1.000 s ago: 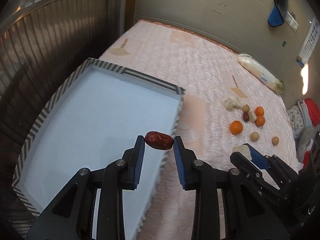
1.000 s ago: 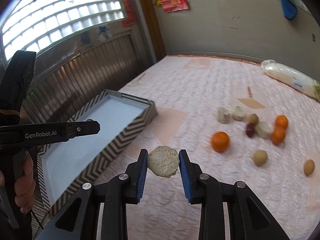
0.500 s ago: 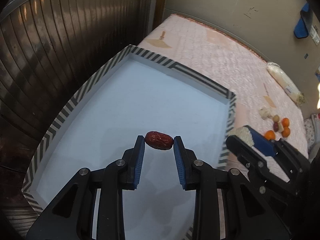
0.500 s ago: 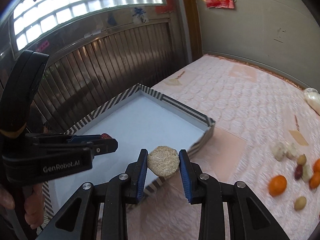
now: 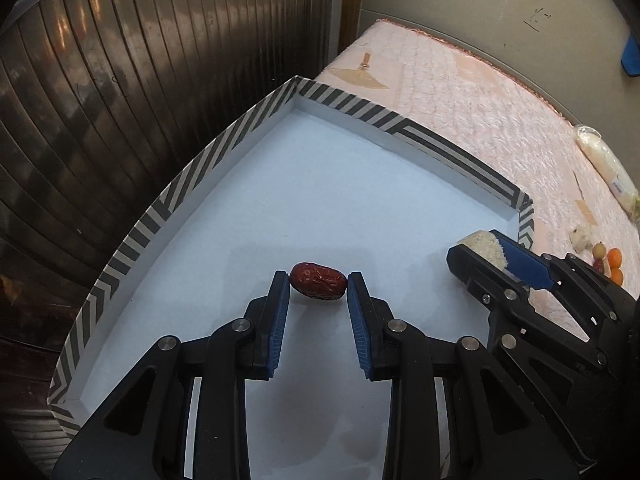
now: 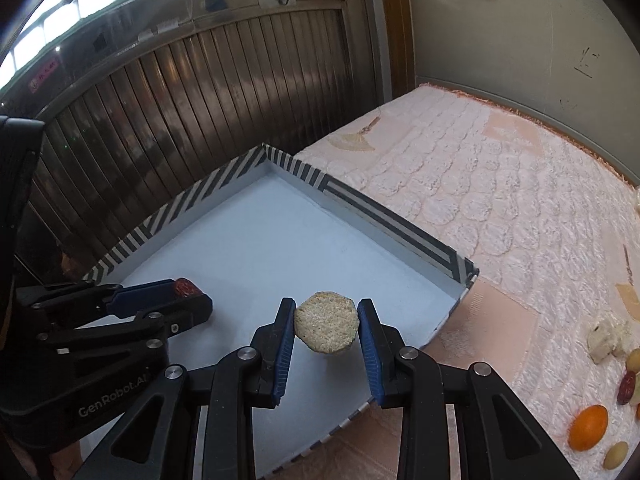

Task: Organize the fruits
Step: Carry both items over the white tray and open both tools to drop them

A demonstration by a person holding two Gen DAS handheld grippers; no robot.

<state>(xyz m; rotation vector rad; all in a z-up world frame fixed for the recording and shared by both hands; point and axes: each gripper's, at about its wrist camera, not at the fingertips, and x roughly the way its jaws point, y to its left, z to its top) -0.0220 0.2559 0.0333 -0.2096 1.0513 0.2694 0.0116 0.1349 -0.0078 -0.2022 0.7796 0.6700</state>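
My left gripper (image 5: 318,282) is shut on a red date (image 5: 317,286) and holds it over the pale blue floor of a shallow box with a striped rim (image 5: 168,196). My right gripper (image 6: 326,322) is shut on a round beige rice cake (image 6: 326,328) over the same box (image 6: 384,216), near its right side. In the left wrist view the right gripper (image 5: 492,254) shows at the right with the rice cake (image 5: 482,244). In the right wrist view the left gripper (image 6: 188,290) shows at the left with the date (image 6: 186,287).
The box lies on a pink quilted mat (image 6: 500,184). Loose fruit lies far right on the mat: an orange (image 6: 588,427), a red date (image 6: 626,387), pale pieces (image 6: 604,338). A dark slatted wall (image 5: 120,80) stands close behind the box. A white bag (image 5: 608,168) lies at the mat's far edge.
Both grippers have moved left from the mat to over the box, each still holding its item. The loose fruit has slid to the far right of both views.
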